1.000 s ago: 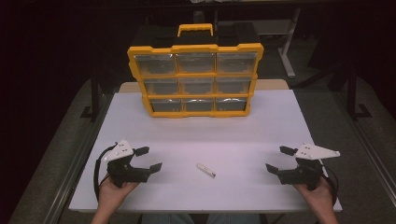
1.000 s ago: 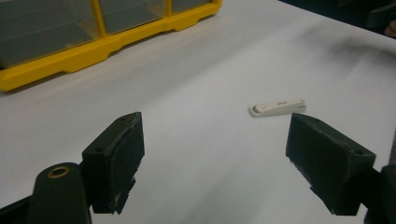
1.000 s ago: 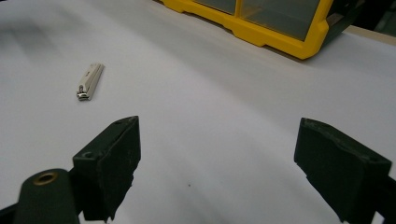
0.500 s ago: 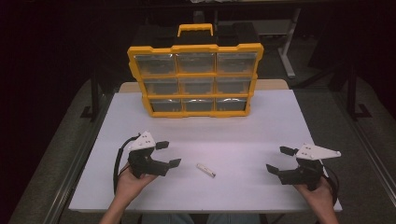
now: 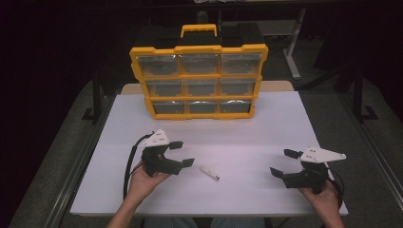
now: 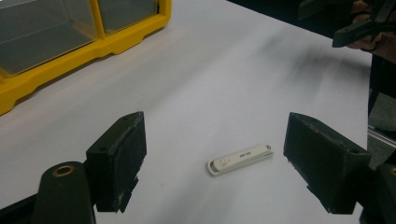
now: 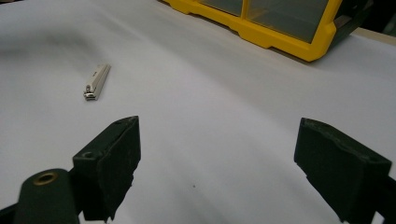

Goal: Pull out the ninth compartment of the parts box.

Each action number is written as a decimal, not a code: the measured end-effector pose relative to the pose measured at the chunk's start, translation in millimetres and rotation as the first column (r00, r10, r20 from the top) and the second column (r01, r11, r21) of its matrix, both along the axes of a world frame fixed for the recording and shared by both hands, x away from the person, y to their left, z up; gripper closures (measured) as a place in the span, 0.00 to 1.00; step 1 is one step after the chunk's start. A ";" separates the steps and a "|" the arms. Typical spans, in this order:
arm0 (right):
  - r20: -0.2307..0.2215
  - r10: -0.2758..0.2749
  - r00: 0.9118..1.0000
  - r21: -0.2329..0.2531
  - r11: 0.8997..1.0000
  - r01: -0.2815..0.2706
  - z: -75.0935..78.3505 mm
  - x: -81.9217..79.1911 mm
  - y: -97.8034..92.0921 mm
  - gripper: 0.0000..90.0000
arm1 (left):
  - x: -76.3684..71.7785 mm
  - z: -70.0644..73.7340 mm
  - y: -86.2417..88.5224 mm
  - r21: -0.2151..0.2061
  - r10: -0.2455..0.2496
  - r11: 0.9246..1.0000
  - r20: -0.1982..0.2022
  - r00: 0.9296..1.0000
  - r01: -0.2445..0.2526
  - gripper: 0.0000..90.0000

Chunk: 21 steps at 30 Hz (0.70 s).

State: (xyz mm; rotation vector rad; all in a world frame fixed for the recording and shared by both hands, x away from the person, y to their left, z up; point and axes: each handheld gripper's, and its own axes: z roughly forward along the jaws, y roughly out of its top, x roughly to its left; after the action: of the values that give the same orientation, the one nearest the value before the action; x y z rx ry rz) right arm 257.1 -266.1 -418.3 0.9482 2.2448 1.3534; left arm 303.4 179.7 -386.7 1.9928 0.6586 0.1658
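Left hand-held gripper is sitting low over the tabletop, jaws gaping wide and gripping nothing; the person's left hand is wrapping its grip from below, black cable looping off to its left; grey three-cornered plate is riding on top. In the left gripper view the small white nail clipper is lying flat on the white surface between the two black jaws, nearer the right-hand jaw, touching neither; in the high view the clipper is lying just beside the left gripper's jaw tips, on the side toward the right gripper, slightly angled.

Right hand-held gripper is being held at the near right of the tabletop, well apart from the clipper; jaws spread wide too, nothing between them; right hand is holding it from below, grey plate pointing right. In the right gripper view the clipper is lying off to the upper left, beyond the left-hand jaw, bare white surface lying between the jaws.

Farther back, a yellow organizer case is standing upright at the far edge of the tabletop, handle on top, three rows of three clear-fronted drawers facing the person; drawer contents too dim to tell; its yellow bottom edge is showing in both gripper views. Room around is dark.
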 end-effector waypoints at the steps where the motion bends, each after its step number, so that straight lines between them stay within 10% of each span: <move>1: 0.000 0.000 1.000 0.000 1.000 0.000 -0.1 0.0 0.0 0.15 | 0.5 -0.4 -1.8 -0.008 0.000 1.000 -0.004 1.000 0.000 0.23; 21: -0.002 0.018 1.000 -0.008 1.000 -0.018 -1.5 1.0 1.3 0.15 | 26.2 -2.7 -36.6 -0.067 -0.004 0.998 -0.072 0.997 -0.001 0.25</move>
State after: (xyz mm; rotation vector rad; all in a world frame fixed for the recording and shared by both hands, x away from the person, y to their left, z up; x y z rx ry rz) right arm 258.1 -264.9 -419.8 0.9298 2.2640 1.3498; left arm 329.7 143.1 -389.4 1.9418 0.6996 0.0698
